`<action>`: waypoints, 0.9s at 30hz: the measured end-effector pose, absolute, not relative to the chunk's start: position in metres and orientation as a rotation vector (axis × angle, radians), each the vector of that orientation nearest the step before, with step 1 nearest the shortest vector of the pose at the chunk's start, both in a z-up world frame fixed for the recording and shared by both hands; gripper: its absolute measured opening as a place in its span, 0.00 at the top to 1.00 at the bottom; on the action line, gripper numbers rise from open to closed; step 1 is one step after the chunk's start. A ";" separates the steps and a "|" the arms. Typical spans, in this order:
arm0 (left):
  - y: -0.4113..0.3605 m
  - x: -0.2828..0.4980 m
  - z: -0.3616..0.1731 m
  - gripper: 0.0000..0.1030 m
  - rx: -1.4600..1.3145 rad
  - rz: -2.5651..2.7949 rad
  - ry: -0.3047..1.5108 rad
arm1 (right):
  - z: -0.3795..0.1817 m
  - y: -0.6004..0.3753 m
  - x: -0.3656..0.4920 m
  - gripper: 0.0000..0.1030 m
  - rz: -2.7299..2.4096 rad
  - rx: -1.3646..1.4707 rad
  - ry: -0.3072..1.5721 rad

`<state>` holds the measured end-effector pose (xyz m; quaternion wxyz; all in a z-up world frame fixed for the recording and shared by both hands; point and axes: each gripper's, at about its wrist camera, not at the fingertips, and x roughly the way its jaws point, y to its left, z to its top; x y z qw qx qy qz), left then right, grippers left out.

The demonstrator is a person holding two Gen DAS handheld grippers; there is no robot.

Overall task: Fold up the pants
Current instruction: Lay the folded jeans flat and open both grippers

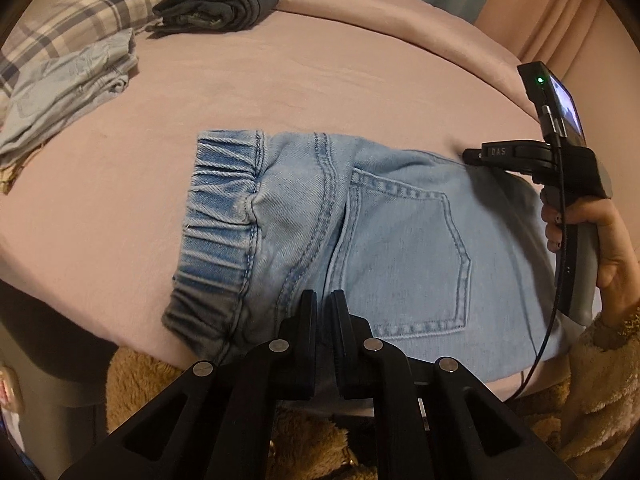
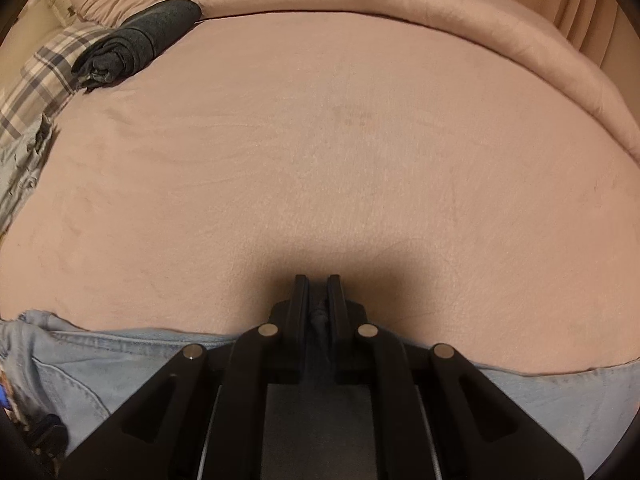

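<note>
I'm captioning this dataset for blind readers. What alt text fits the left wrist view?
Light blue jeans, folded with elastic waistband and back pocket up, lie on a pink bedspread. The left gripper pinches their near edge; the right gripper grips the far edge. Folded dark pants sit far left.

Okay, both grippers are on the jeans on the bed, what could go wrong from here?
1. The right gripper pinches only a thin bit of the jeans at their far edge; the denim may slip out when lifted.
2. The left gripper looks nearly shut over the near edge, but whether it actually holds fabric is unclear, so one side might stay behind and skew the fold.
3. The elastic cuffs lie unevenly, so layers may shift apart.
</note>
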<state>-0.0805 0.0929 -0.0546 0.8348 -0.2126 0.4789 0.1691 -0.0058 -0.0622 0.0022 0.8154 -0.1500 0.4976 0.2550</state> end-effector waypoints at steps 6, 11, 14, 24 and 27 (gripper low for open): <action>0.075 -0.083 -0.025 0.88 -0.449 0.306 0.975 | 0.029 -0.078 -0.017 0.91 0.537 -0.293 0.979; 0.053 -0.071 0.002 0.84 -0.456 0.190 0.913 | 0.062 -0.111 -0.035 0.91 0.508 -0.282 0.874; 0.040 -0.052 -0.002 0.74 -0.457 0.130 0.928 | 0.076 -0.144 -0.041 0.90 0.487 -0.226 0.857; -0.012 -0.005 -0.061 0.73 -0.401 0.054 1.110 | 0.041 -0.295 -0.066 0.59 0.256 -0.091 1.013; -0.013 -0.001 -0.061 0.73 -0.395 0.070 1.116 | 0.024 -0.329 -0.070 0.59 0.177 -0.072 1.053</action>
